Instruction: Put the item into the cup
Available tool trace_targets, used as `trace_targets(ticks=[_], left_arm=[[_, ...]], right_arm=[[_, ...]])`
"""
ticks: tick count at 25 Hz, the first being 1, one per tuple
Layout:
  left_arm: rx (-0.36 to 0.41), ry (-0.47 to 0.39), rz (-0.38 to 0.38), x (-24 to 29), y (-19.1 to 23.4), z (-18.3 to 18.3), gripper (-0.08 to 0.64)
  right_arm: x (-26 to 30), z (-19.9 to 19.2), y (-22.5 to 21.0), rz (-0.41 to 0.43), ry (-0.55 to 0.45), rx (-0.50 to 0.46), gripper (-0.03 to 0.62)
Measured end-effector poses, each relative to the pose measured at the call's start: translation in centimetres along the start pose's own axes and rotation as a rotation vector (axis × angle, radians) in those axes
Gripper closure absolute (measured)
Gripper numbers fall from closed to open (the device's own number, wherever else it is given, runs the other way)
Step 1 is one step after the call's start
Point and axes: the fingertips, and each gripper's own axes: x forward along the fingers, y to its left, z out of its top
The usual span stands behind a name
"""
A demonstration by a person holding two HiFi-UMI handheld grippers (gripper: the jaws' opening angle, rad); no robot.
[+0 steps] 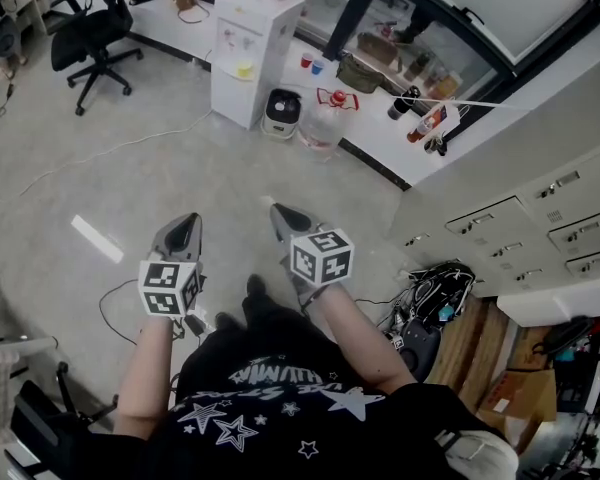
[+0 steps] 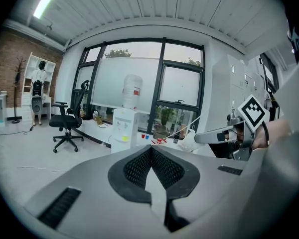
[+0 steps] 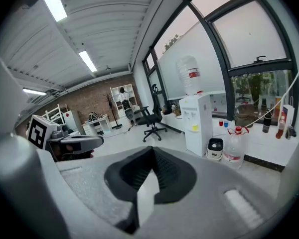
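Grey jaws on my left gripper [image 1: 187,226] and right gripper [image 1: 284,215] sit pressed together, holding nothing. Task not yet started, I judge; next I must find the item.

The person wears a black short-sleeved T-shirt [image 1: 280,373] printed with white stars and lettering. The left gripper [image 1: 188,224] and right gripper [image 1: 283,214] are grey and tapered, with black ribbed pads [image 2: 136,168], each bearing a white cube [image 1: 169,288] of black square markers.

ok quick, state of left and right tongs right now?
Left tongs: shut, tips together, holding nothing.
Right tongs: shut, tips together, holding nothing.
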Motion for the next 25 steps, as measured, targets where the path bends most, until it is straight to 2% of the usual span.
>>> trace_targets(ticks=[11, 16, 25], left_arm=[[0.0, 0.025, 0.008, 0.2, 1.0, -1.3, 0.554], [0.001, 0.031, 0.033, 2.7, 2.4, -1.0, 0.554], [-0.035, 0.038, 0.063, 10.5, 5.5, 1.9, 0.554]], right_arm=[[0.8, -0.3, -1.2, -0.008, -0.023, 0.059, 0.591], [3.6, 0.1, -3.1, 0.016, 0.002, 0.058, 0.591], [10.3, 3.7, -9.4, 0.029, 0.026, 0.092, 0.591]])
